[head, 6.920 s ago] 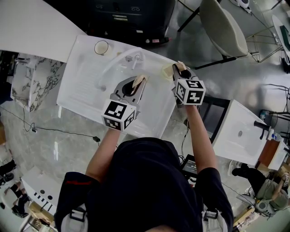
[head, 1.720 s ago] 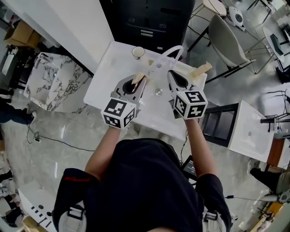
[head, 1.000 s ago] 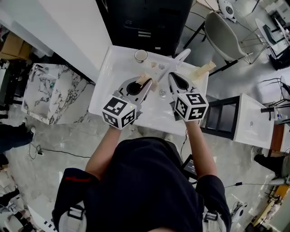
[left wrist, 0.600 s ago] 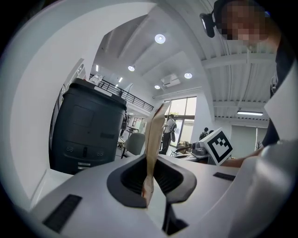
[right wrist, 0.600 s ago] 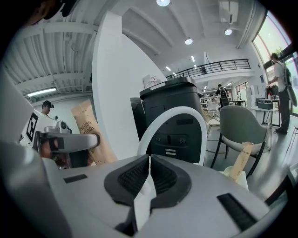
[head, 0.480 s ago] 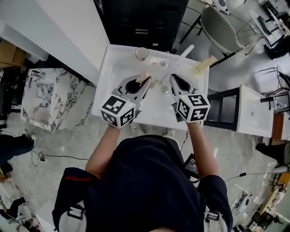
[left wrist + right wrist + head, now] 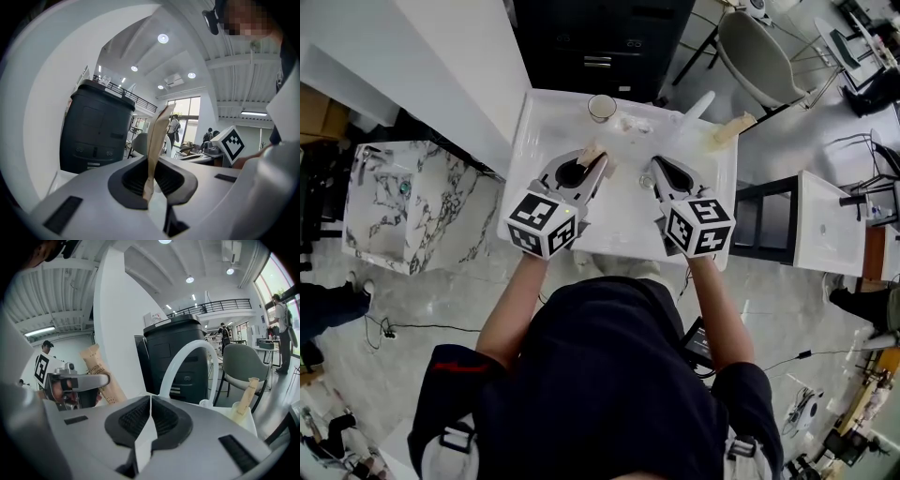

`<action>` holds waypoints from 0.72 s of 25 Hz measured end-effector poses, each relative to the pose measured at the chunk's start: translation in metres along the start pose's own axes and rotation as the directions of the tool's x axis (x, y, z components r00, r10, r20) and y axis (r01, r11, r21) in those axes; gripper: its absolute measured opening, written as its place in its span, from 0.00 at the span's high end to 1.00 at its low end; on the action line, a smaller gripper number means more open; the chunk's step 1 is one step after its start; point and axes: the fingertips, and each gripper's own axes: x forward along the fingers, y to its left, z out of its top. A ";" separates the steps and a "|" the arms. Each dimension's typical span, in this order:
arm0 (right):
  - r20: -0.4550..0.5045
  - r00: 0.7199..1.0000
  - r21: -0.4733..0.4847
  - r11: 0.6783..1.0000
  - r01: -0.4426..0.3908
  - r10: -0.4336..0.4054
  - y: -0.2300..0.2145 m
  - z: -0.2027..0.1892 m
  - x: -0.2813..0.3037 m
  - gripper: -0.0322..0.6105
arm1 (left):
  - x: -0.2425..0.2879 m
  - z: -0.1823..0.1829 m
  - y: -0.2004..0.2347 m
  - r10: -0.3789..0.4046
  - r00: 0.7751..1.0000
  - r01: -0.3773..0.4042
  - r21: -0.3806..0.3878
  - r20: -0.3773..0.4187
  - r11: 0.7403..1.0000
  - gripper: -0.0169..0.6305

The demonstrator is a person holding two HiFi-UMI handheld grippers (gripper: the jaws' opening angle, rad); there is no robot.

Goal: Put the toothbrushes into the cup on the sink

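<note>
Held paper-wrapped toothbrush [image 7: 158, 136] upright in clamped left gripper [image 7: 586, 167]; carried right gripper [image 7: 150, 404] closed, empty. Hovered above white sink [image 7: 623, 220], with cup [image 7: 602, 108] at far edge, second toothbrush [image 7: 734, 128] at far right corner, dark cabinet [image 7: 591, 37] beyond.

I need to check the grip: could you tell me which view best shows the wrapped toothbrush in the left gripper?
The left gripper view: the toothbrush stands upright between the shut jaws, seen edge-on. The right gripper view shows its broad printed side but not the pinch; the head view, only its tip.
</note>
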 end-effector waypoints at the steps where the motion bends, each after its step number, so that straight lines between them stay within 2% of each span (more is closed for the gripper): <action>1: -0.002 1.000 -0.002 1.000 -0.004 0.004 0.003 0.000 0.003 0.89 | -0.001 0.000 0.003 0.003 1.000 -0.003 -0.002 0.000 1.000 0.91; 18: -0.030 0.993 -0.032 0.993 -0.116 0.115 0.042 0.008 0.052 0.89 | 0.002 -0.003 0.041 0.076 0.997 -0.076 0.012 -0.022 0.997 0.91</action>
